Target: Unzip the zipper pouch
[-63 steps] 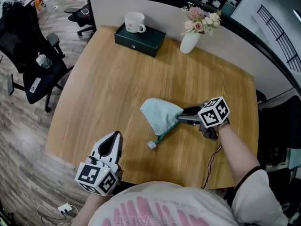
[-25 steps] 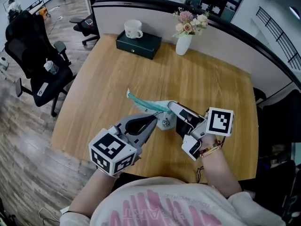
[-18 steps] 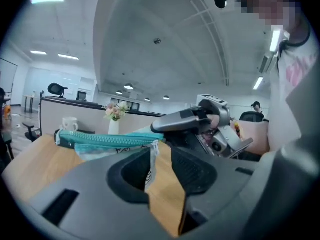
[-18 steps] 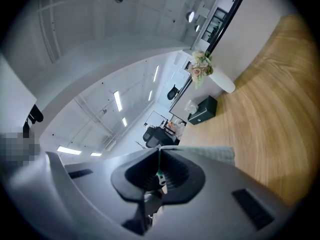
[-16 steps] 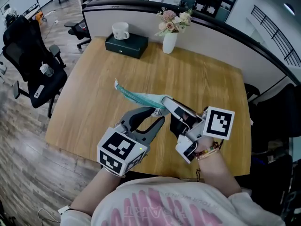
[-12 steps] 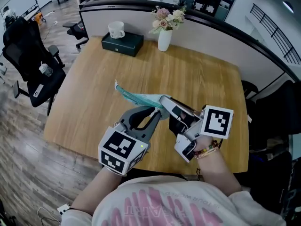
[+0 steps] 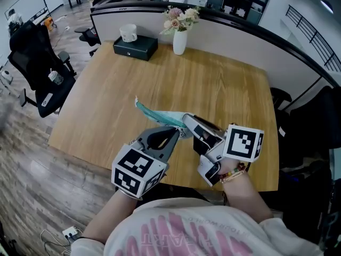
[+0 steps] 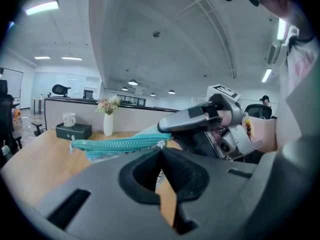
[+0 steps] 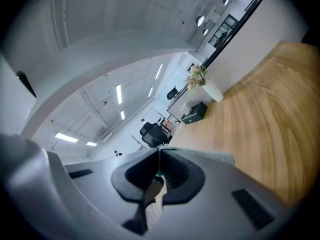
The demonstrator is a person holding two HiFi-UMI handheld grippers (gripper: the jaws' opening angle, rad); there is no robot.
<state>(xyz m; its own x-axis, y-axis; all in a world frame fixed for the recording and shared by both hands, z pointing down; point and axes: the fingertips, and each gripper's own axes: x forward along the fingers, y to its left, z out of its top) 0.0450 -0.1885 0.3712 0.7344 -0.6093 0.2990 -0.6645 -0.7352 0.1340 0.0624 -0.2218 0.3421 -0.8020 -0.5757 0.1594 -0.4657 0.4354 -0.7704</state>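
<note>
Teal zipper pouch (image 7: 159,113), light wood-grain table (image 7: 224,89), grey left gripper (image 7: 177,133) and grey-white right gripper (image 7: 186,118) with black-and-white square-marker cubes, white vase (image 7: 180,42), pink-and-cream flowers (image 7: 179,16), dark green box (image 7: 136,48), white mug (image 7: 128,33), black chair (image 7: 33,57)

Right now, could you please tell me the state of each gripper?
Left gripper: closed on the zipper pull of the pouch.
Right gripper: closed, holding one end of the pouch.

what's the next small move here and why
Probably draw the left gripper along the zipper toward the free end of the pouch. Its jaws look shut on the white pull tab, the right gripper clamps the near end, and the zipper looks fully closed.
</note>
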